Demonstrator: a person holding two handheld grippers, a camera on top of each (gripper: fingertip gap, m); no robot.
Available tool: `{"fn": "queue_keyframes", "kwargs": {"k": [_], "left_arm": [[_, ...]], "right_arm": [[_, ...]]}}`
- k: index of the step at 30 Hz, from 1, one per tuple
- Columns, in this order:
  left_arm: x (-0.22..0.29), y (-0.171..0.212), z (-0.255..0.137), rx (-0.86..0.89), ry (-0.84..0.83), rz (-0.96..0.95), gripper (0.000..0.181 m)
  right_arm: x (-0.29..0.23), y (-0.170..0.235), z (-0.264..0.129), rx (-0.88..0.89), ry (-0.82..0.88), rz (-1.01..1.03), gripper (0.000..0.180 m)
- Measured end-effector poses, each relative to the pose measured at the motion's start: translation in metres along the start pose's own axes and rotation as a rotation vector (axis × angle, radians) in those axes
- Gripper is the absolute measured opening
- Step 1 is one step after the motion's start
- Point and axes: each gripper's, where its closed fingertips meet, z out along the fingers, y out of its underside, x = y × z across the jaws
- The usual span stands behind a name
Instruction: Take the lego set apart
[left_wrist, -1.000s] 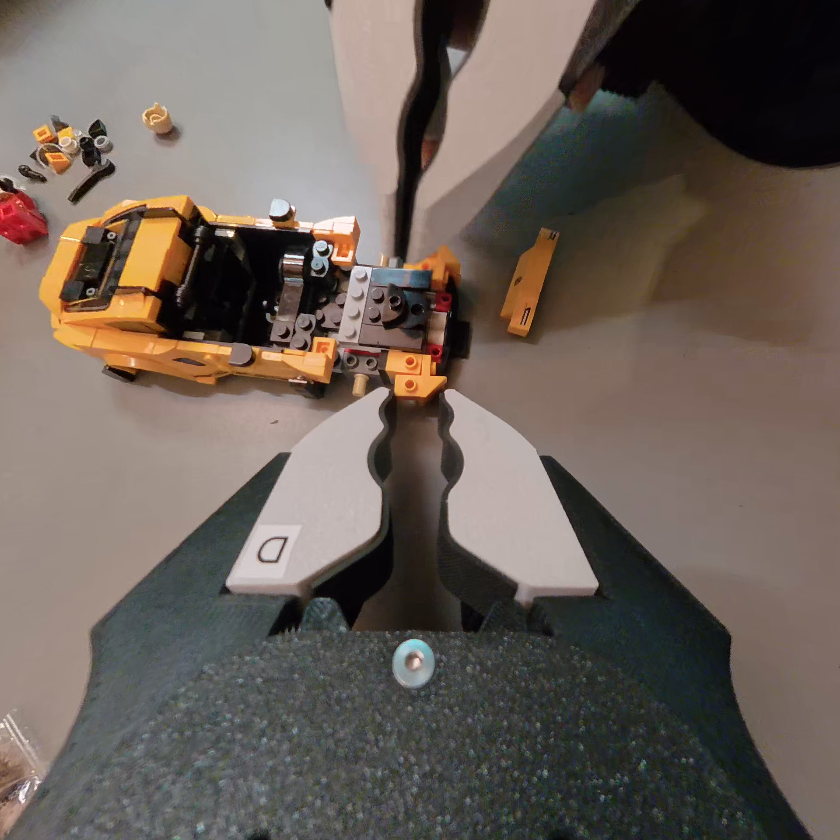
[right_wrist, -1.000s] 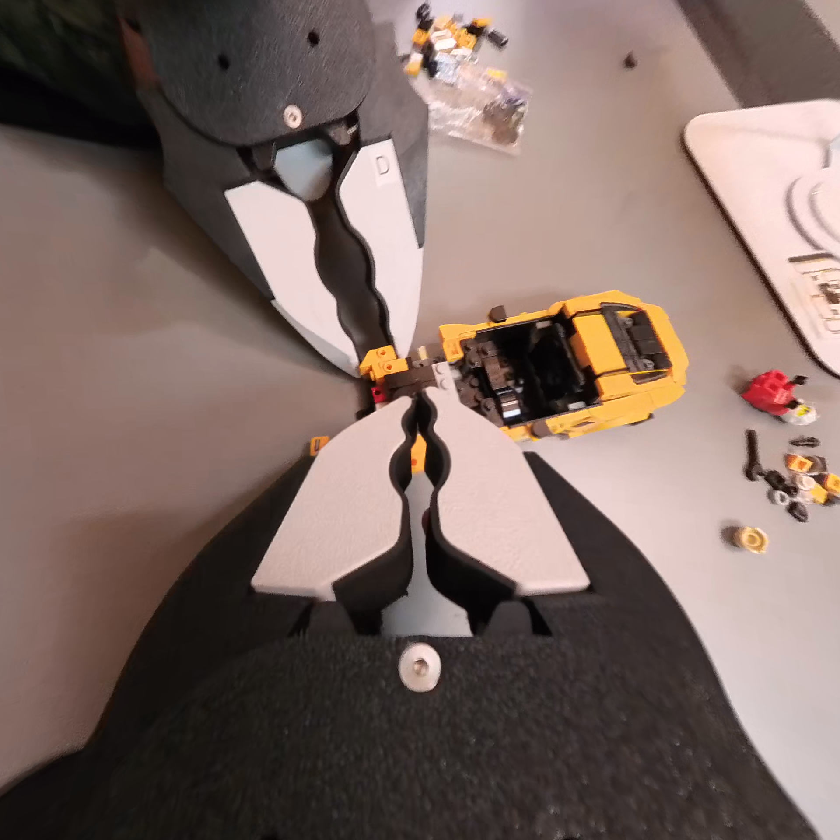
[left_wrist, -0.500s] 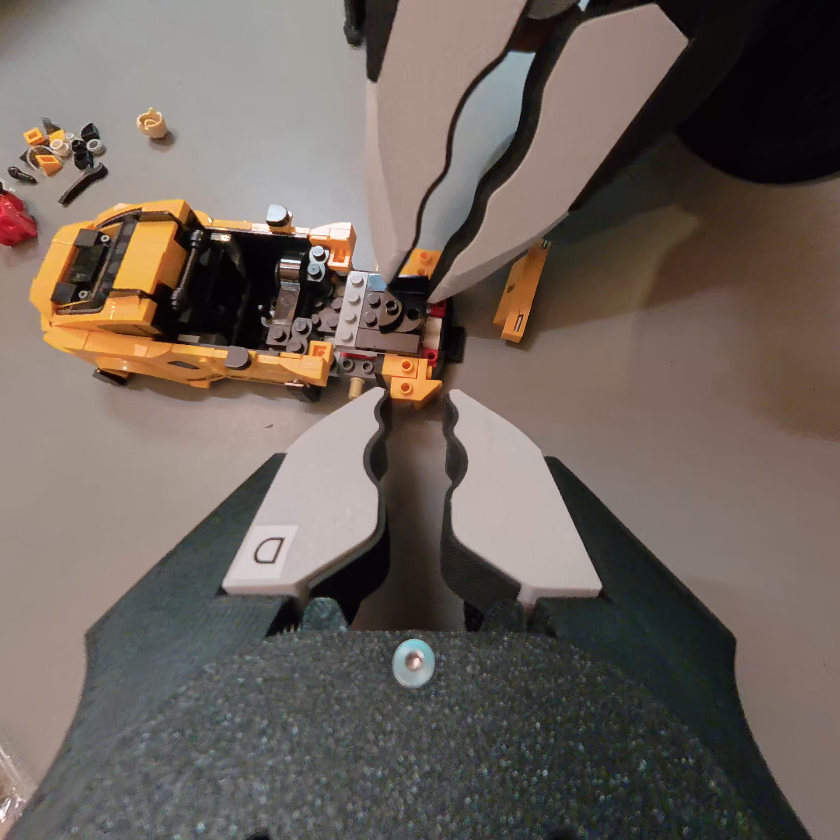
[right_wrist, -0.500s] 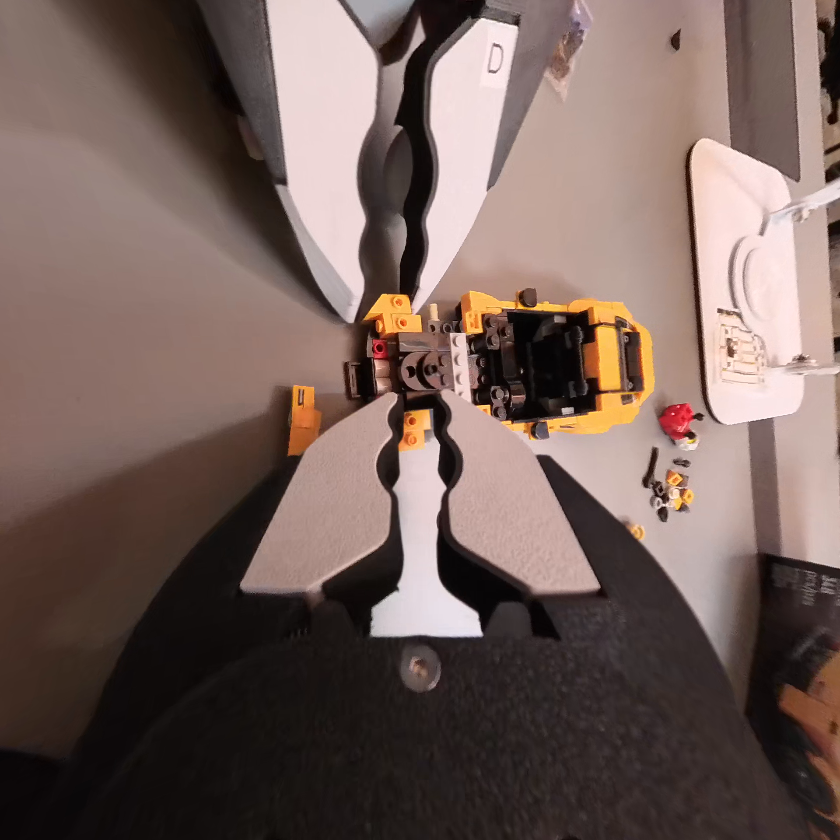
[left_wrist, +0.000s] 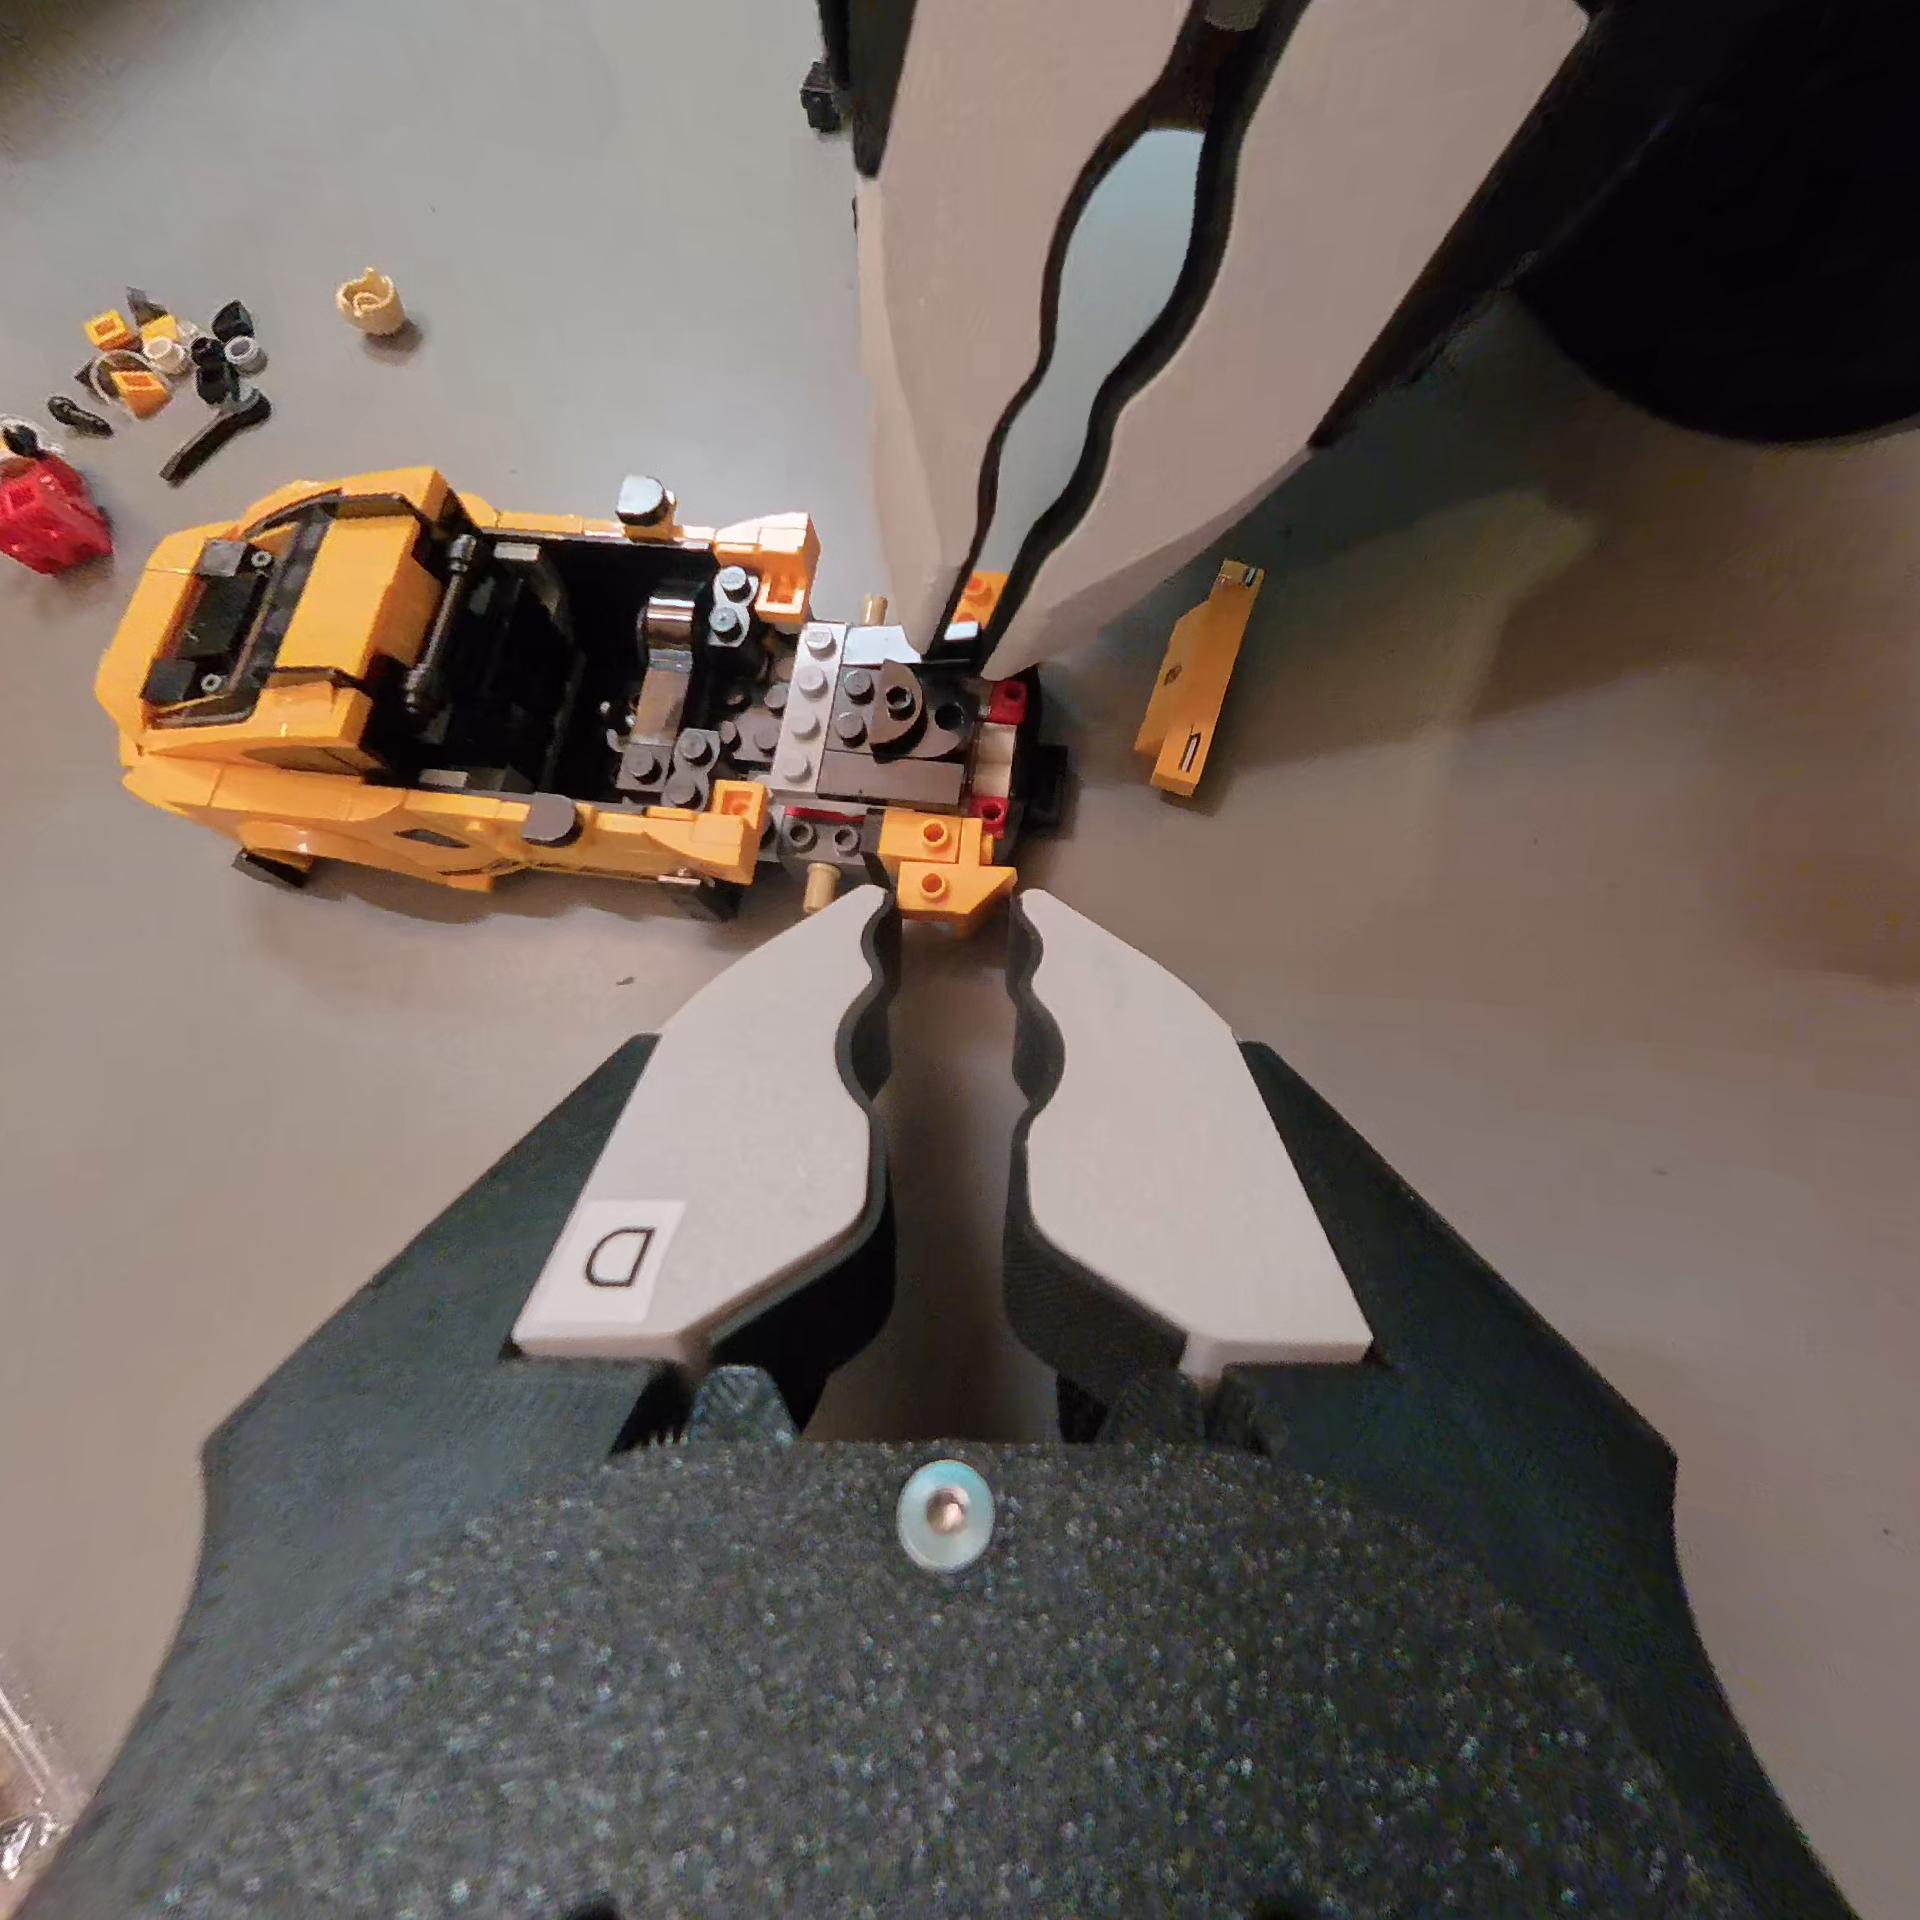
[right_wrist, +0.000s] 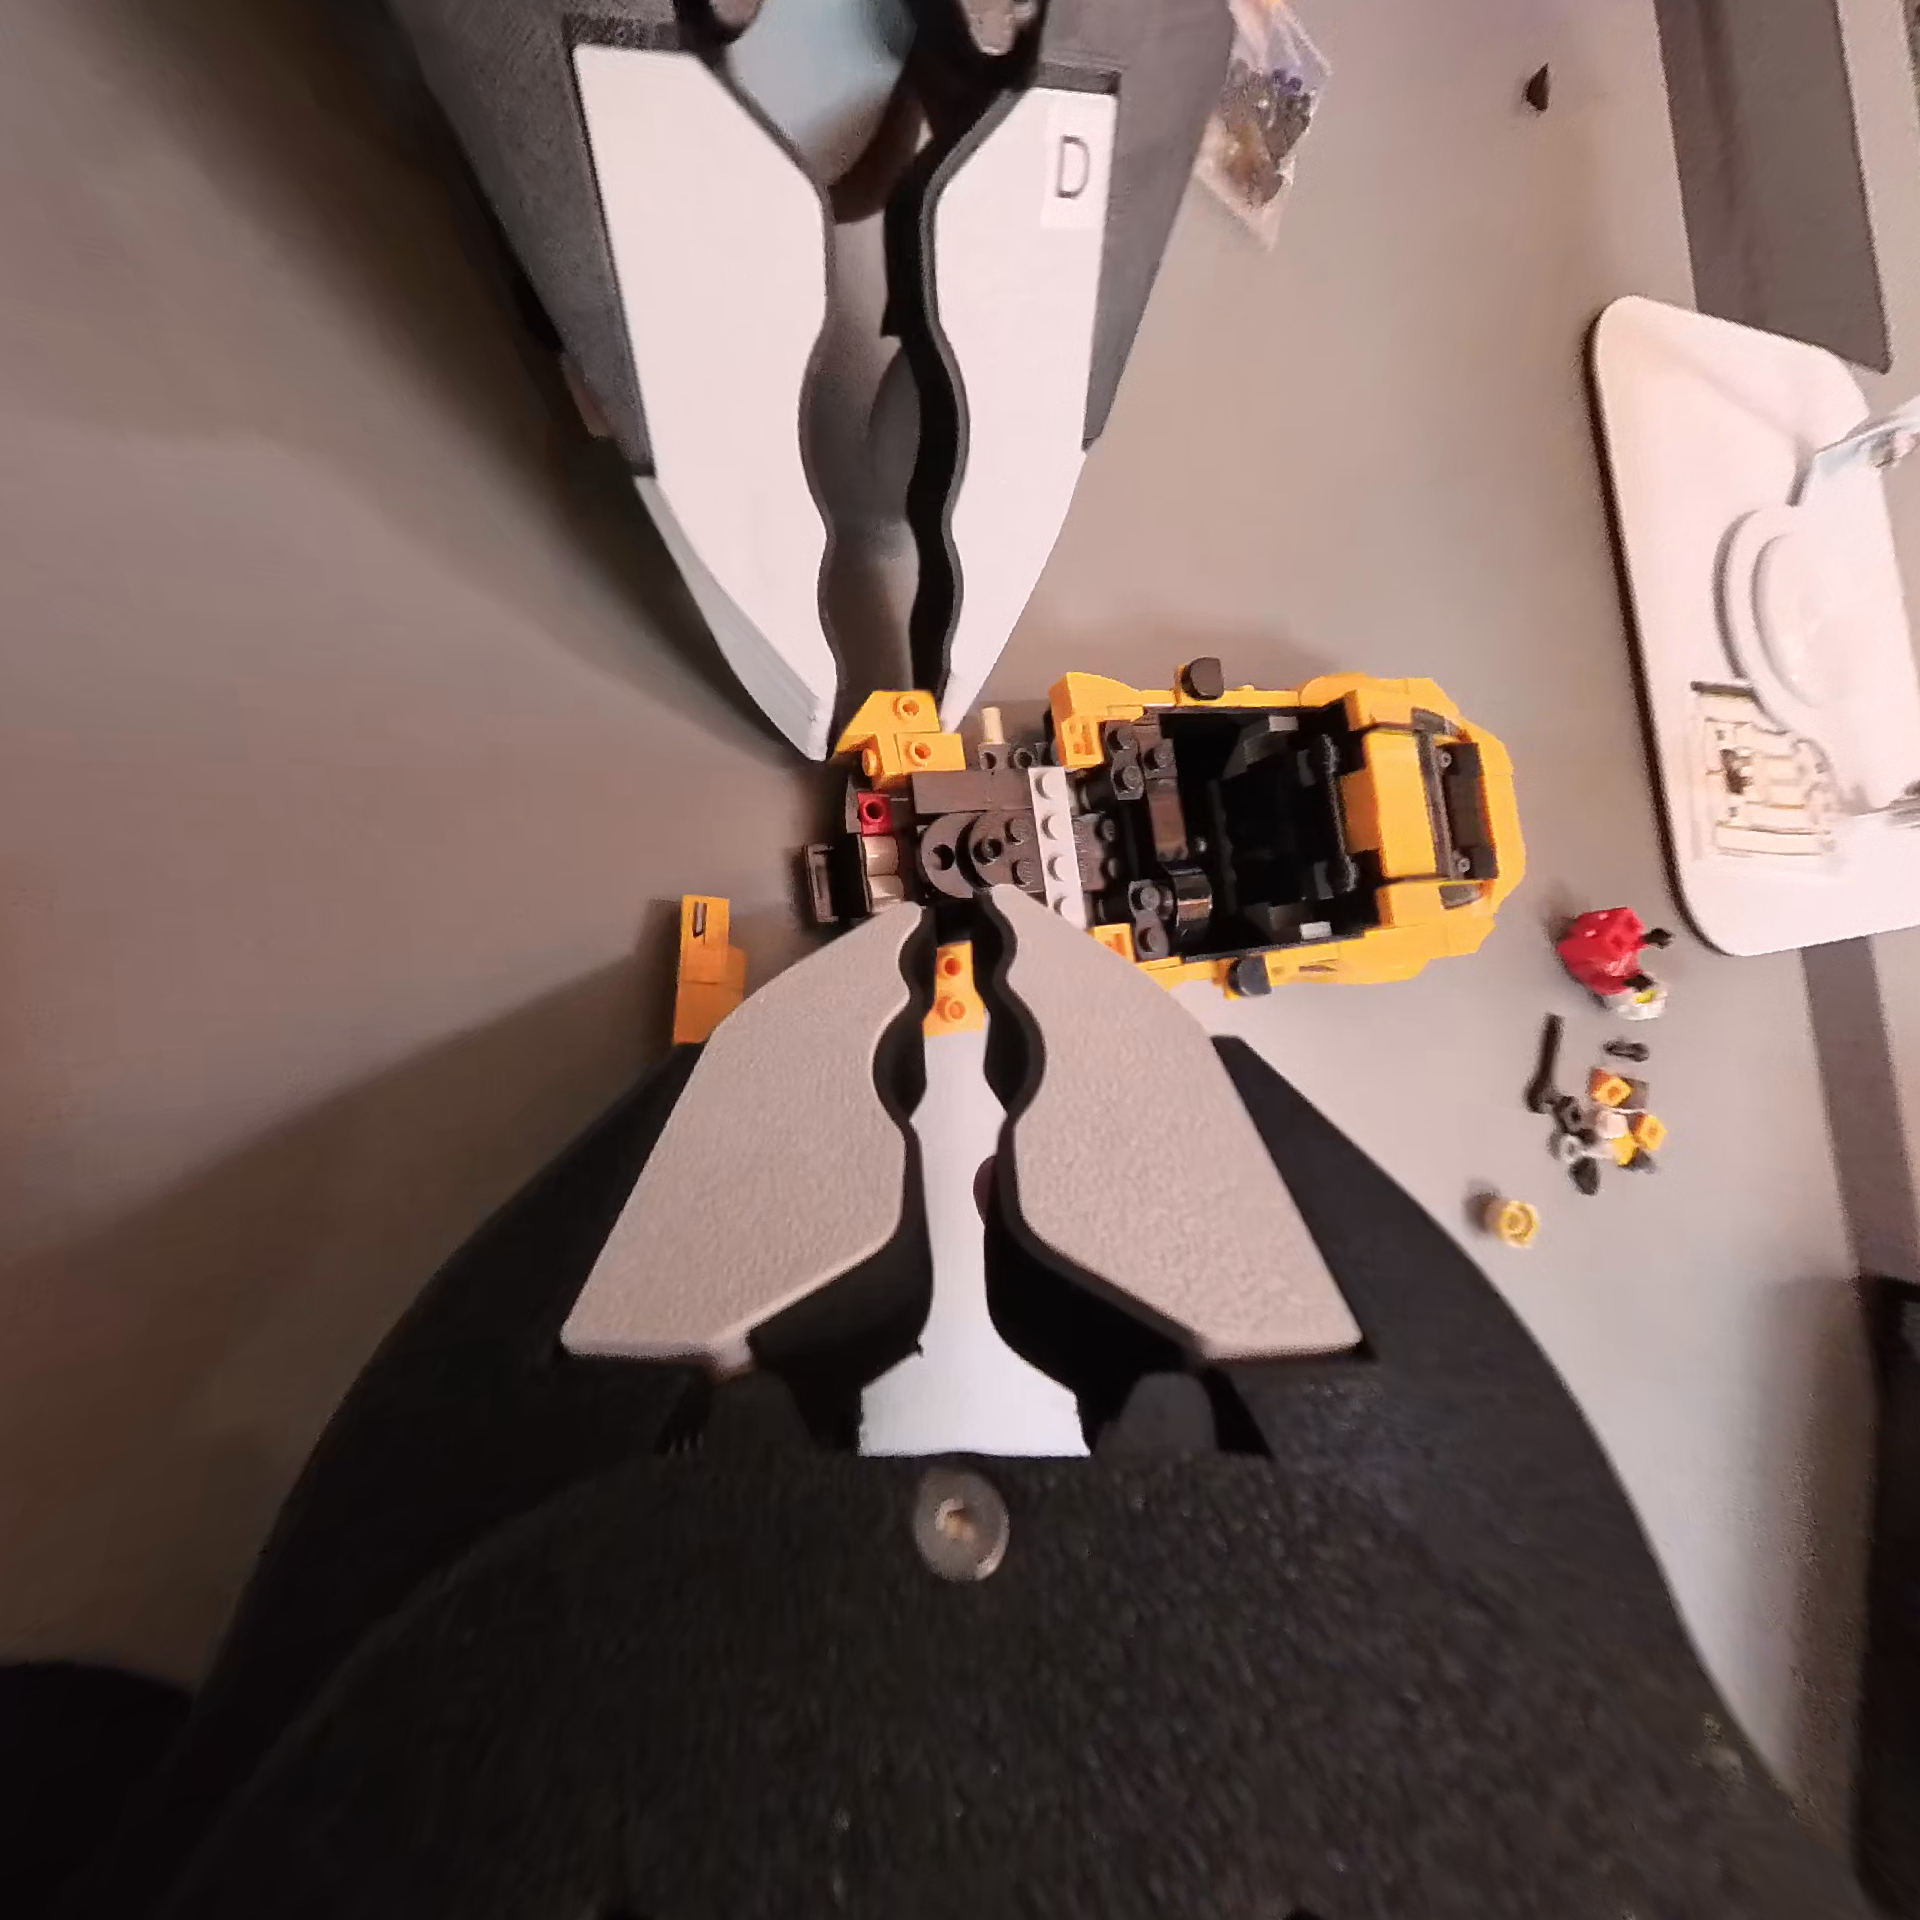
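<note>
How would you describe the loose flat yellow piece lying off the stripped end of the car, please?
Find the yellow lego car on the grey table. Just past its stripped, brick-exposed end lies a separate long flat yellow panel, apart from the car. Unlike the small-parts pile, it lies alone.

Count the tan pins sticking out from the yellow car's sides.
2 tan pins: one near the left tool, one beside the orange brick that the right tool pinches. More may be hidden.
</note>
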Motion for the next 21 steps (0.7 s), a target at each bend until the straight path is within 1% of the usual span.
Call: {"fn": "queue_keyframes", "kwargs": {"k": [3, 6, 7, 9, 11, 12, 13, 15, 19, 21], "left_arm": [[0.000, 0.000, 0.000, -0.002, 0.000, 0.003, 0.018], [-0.002, 0.003, 0.001, -0.018, -0.012, 0.010, 0.015], [-0.001, 0.002, 0.001, -0.013, -0.010, 0.011, 0.015], [0.000, 0.002, 0.001, -0.012, -0.006, 0.013, 0.015], [0.000, 0.002, 0.001, -0.014, -0.007, 0.013, 0.015], [-0.001, 0.003, 0.001, -0.014, -0.005, 0.009, 0.015], [0.000, 0.003, 0.001, -0.014, -0.003, 0.007, 0.016], [0.000, 0.003, 0.001, -0.016, 0.000, 0.009, 0.018], [0.001, -0.006, -0.007, 0.031, 0.015, 0.015, 0.025], [0.000, -0.013, -0.009, 0.066, 0.013, 0.015, 0.027]], "right_arm": [[-0.001, -0.001, -0.001, 0.043, -0.054, 0.099, 0.004], [-0.002, -0.007, -0.005, 0.117, -0.146, 0.239, 0.000], [0.001, -0.004, -0.005, 0.112, -0.147, 0.253, 0.000], [0.005, 0.002, -0.004, 0.093, -0.113, 0.221, 0.000], [0.001, -0.005, -0.006, 0.116, -0.117, 0.195, 0.000], [0.001, -0.006, -0.006, 0.106, -0.095, 0.153, 0.002], [0.001, -0.005, -0.006, 0.081, -0.061, 0.094, 0.009], [0.000, -0.005, -0.005, 0.043, -0.015, 0.003, 0.014], [0.000, 0.005, 0.001, -0.055, 0.041, -0.103, 0.016], [0.001, 0.005, 0.003, -0.063, 0.066, -0.125, 0.012]]}}
